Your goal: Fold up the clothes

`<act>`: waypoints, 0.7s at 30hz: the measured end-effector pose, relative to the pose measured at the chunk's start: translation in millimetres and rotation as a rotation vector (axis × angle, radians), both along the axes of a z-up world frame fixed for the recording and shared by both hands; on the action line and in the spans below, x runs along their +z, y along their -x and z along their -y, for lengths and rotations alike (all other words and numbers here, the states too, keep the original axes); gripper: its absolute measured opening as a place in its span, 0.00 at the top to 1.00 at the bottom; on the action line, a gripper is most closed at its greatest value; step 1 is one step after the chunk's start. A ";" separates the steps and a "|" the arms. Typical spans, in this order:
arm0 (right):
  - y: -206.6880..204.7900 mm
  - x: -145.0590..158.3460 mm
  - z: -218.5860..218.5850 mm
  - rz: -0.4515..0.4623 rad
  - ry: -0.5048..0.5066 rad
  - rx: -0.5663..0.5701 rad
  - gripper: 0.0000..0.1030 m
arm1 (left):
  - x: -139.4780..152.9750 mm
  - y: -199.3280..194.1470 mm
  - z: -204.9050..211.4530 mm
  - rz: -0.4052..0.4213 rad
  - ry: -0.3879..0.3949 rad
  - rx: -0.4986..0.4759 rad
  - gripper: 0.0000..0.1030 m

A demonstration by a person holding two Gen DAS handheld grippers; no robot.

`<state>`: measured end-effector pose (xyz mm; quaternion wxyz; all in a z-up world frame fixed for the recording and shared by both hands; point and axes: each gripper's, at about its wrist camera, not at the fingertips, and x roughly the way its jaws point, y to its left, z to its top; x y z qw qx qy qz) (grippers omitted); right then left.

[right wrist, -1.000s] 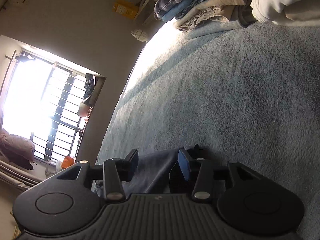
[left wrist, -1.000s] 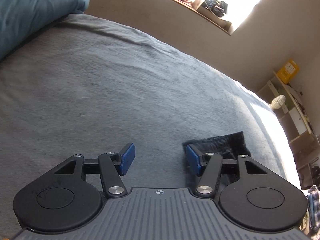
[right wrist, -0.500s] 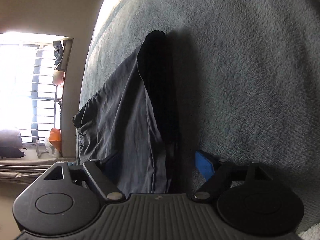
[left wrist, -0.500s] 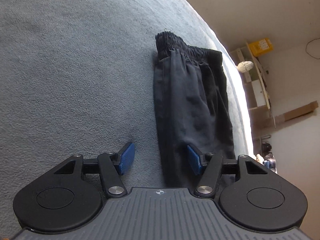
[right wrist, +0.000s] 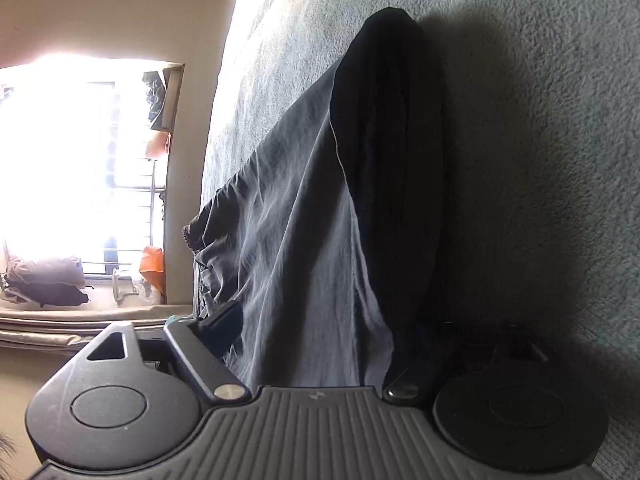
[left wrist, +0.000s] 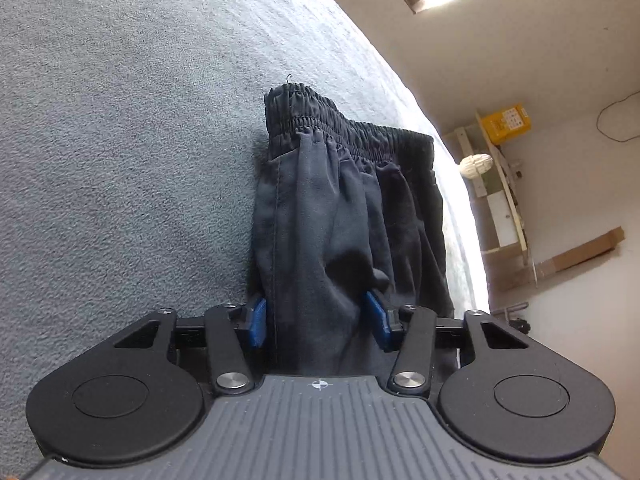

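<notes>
On the bed [left wrist: 120, 140], covered by a grey fleecy blanket, a pair of dark shorts [left wrist: 344, 208] is laid lengthwise, its gathered elastic waistband [left wrist: 340, 128] at the far end in the left wrist view. Around the near end of the shorts the left tongs [left wrist: 318, 322] are being closed; cloth is seen between the blue pads [left wrist: 256, 322], bunched between them, though a firm pinch cannot be told. The right tongs [right wrist: 332, 344] are likewise being closed over the other end, with fabric [right wrist: 304, 240] draped between the fingers; the right-hand finger is lost in shadow, so contact cannot be told. Wide bare blanket is left on the shorts' left side in the left view. The bed's edge [left wrist: 460, 184] is seen just beyond the shorts, near a shelf [left wrist: 504, 184] and wall. A bright window [right wrist: 80, 152] is visible past the bed in the right view.
</notes>
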<state>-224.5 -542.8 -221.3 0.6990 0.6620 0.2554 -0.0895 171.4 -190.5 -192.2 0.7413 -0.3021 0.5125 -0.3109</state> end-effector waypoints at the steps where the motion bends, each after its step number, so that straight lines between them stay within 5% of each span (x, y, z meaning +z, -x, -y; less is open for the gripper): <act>1: -2.9 -2.9 -0.3 -0.002 -0.002 0.001 0.37 | -1.4 -0.6 1.6 -0.002 -0.005 0.012 0.66; 3: -6.2 -8.1 -0.8 -0.009 -0.005 -0.010 0.60 | -4.2 -0.9 3.3 -0.012 -0.016 0.043 0.90; 6: -2.3 -15.9 -3.6 -0.033 -0.024 -0.040 0.94 | -4.6 2.9 -1.8 -0.017 -0.016 0.089 0.99; 11: 7.8 -1.2 -16.5 -0.009 -0.003 -0.064 0.97 | 6.3 11.1 -24.8 -0.022 0.059 0.115 1.00; 21: 32.5 26.6 -74.2 0.036 -0.061 -0.006 0.97 | 30.6 24.2 -95.2 -0.023 0.034 0.107 1.00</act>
